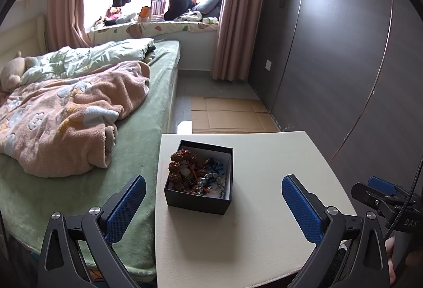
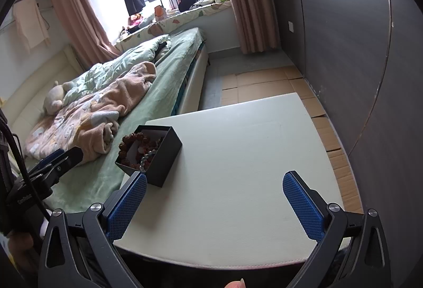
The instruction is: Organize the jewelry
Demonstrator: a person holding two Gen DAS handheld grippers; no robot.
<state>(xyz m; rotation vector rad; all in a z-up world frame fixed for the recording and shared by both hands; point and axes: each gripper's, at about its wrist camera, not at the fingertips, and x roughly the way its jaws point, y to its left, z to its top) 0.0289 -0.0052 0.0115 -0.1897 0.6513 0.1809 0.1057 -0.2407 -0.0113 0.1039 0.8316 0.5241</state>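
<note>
A small black box [image 1: 198, 202] with a white lining stands on the white table [image 1: 264, 222] near its left edge. It holds a brown bead bracelet [image 1: 182, 171] and blue-grey bead bracelets [image 1: 214, 179]. My left gripper [image 1: 213, 195] is open and empty, just short of the box. My right gripper [image 2: 214, 193] is open and empty over the table, to the right of the box [image 2: 161, 163]; the brown beads [image 2: 132, 142] show inside it. Each gripper shows at the edge of the other's view, the right one [image 1: 380, 190] and the left one [image 2: 56, 158].
A bed [image 1: 137, 150] with a green sheet and a pink blanket [image 1: 68, 116] lies against the table's left side. A dark wardrobe [image 1: 343, 63] stands on the right. Flattened cardboard [image 1: 230, 116] covers the floor beyond the table.
</note>
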